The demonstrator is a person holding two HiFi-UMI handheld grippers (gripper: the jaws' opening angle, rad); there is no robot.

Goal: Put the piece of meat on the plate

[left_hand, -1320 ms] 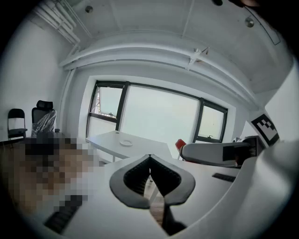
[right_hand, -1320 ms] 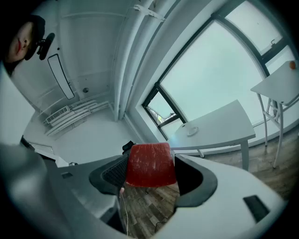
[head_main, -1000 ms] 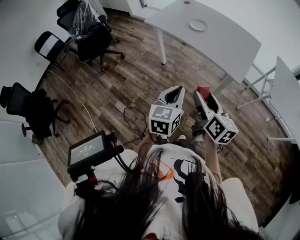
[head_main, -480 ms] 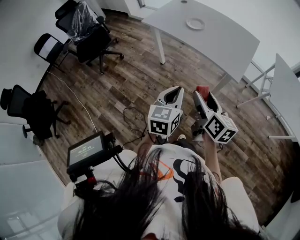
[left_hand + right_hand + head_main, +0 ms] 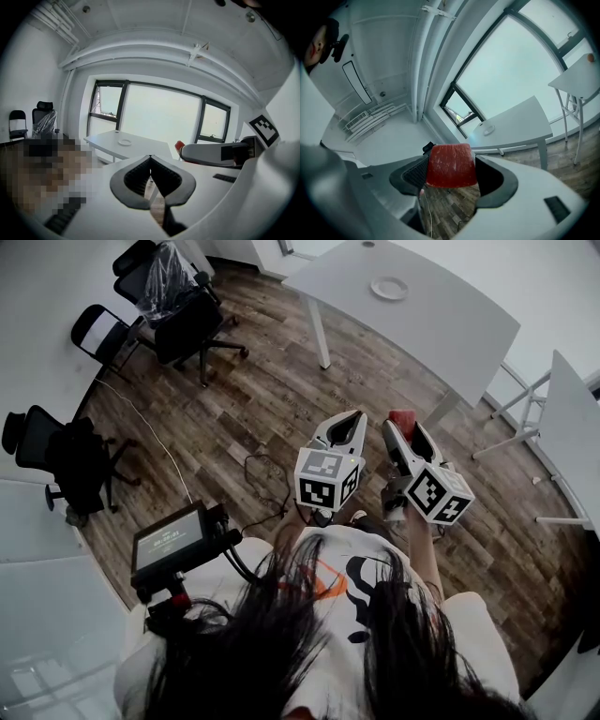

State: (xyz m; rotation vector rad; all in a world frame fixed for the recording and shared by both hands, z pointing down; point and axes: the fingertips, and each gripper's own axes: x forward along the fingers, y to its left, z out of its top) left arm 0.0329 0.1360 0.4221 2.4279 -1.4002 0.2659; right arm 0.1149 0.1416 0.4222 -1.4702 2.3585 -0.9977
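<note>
A red slab of meat (image 5: 451, 166) sits clamped between the jaws of my right gripper (image 5: 452, 171); in the head view the meat (image 5: 403, 418) shows at the tip of that gripper (image 5: 402, 425), held above the wooden floor. My left gripper (image 5: 353, 417) hangs just left of it, shut and empty; in its own view (image 5: 150, 158) the jaws meet at their tips. The white plate (image 5: 388, 288) lies on the white table (image 5: 450, 324) far ahead, also seen as a small plate (image 5: 124, 142) and a distant plate (image 5: 487, 129). Both grippers are well short of the table.
Black office chairs (image 5: 187, 315) stand at the far left, another chair (image 5: 66, 460) nearer. A second white table (image 5: 572, 446) is at the right. A cable (image 5: 267, 479) lies on the wood floor. A screen device (image 5: 173, 540) is at my left side.
Both grippers have drifted slightly forward toward the table, the meat still held. The plate sits a little nearer the top of the head view.
</note>
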